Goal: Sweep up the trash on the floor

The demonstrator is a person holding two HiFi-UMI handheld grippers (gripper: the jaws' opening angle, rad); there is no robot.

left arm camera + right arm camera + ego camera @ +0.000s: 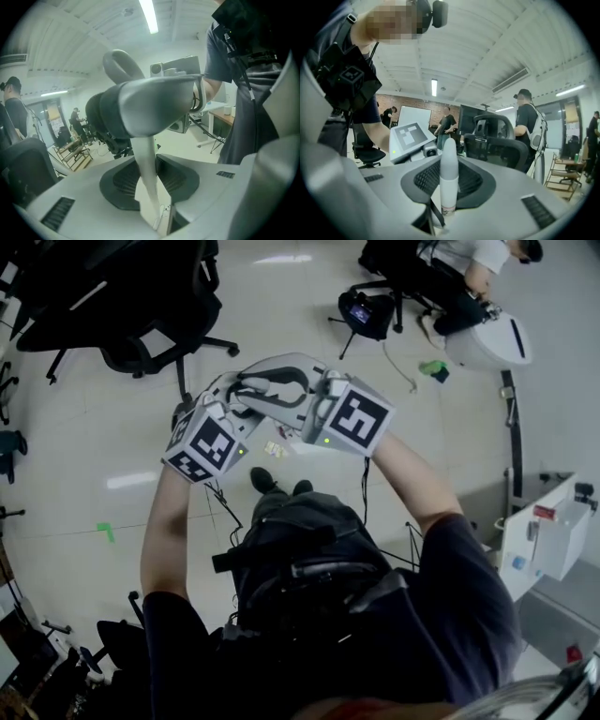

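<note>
**Both grippers raised, a white handle in each**

The pale glossy tiled floor (94, 437) spreads out under a black wheeled office chair (141, 315). Above the floor the person holds the two grippers close together. The left gripper (150, 171) has its fingers (220, 187) clenched on a slim white tapering handle (145, 159) that runs up between them. The right gripper (449, 183) grasps a white round-tipped rod (449, 161) that stands between its fingers (525, 187). The trash, a few small pale scraps (274, 448), lies on the floor beneath the grippers, just ahead of the person's dark shoes (264, 481).
</note>
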